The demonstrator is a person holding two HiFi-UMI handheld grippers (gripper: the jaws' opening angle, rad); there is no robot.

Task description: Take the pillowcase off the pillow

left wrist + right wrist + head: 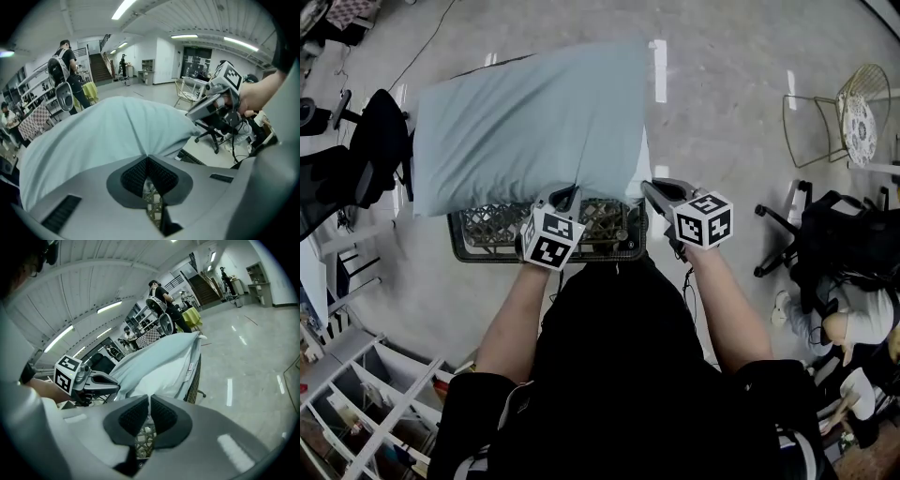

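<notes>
The left gripper [566, 198] and right gripper [653, 190] are clamped on the pale blue cloth pillowcase [525, 127] at its near hem; stripping it nearward seems required next.

Premises: a large open-plan workspace of laboratory or office type. A glossy pale grey stone floor [722, 103] surrounds a dark woven-lattice basket [483, 228]. Right of the basket stands a black swivel office chair [825, 225]; below-left, white open shelving [370, 375]. Long fluorescent ceiling strip lights [183, 36] overhead.

Woven basket [484, 234] centre; wire chair [851, 111] upper right; white shelving [370, 394] lower left.
</notes>
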